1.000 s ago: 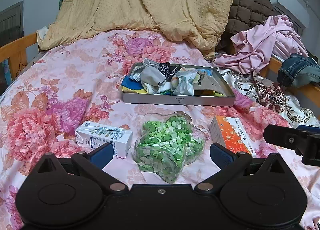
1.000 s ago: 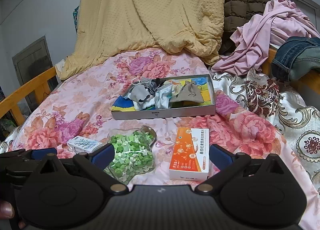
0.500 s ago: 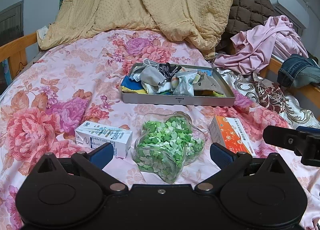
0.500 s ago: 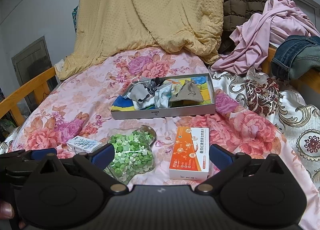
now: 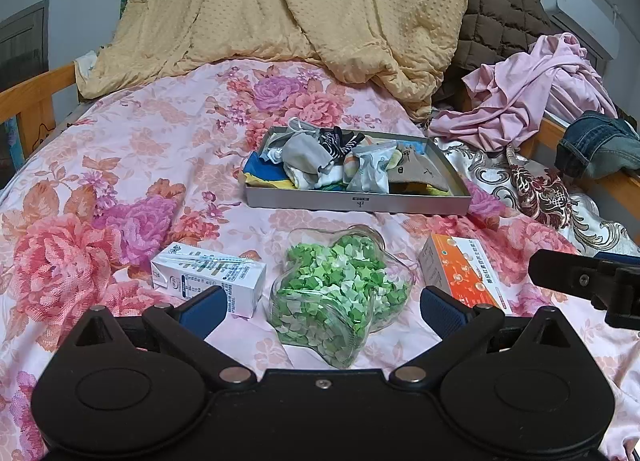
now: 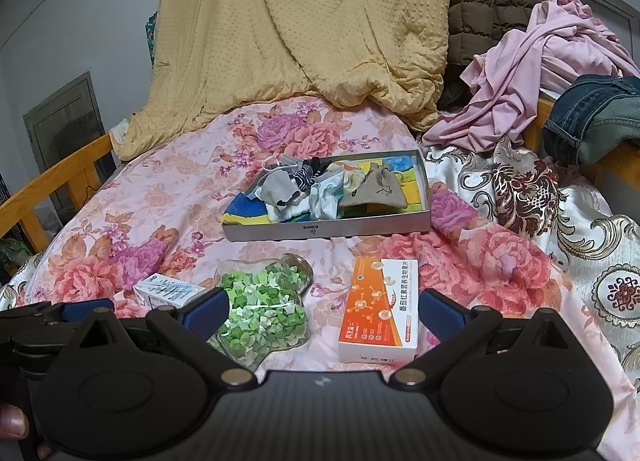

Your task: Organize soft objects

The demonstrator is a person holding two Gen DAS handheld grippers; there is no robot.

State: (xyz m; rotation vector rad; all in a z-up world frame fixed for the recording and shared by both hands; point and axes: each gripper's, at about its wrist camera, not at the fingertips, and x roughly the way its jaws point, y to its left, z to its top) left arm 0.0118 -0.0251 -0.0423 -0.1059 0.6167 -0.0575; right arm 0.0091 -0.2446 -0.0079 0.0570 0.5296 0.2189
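Observation:
A grey metal tray [image 5: 356, 204] sits mid-bed, filled with socks, small cloth pouches and folded cloths; it also shows in the right wrist view [image 6: 328, 229]. My left gripper [image 5: 322, 307] is open and empty, low over the bed, with a star-shaped jar of green paper stars [image 5: 340, 293] between its fingers' line of sight. My right gripper [image 6: 320, 309] is open and empty, just short of an orange and white box [image 6: 380, 321]. The jar [image 6: 264, 313] lies at its left.
A white milk carton [image 5: 208, 279] lies left of the jar. The orange box [image 5: 464, 271] lies right of it. A yellow quilt [image 5: 300, 9], brown jacket, pink garment [image 5: 532, 89] and jeans [image 5: 600, 145] pile at the bed's far and right sides. Wooden rails edge the bed.

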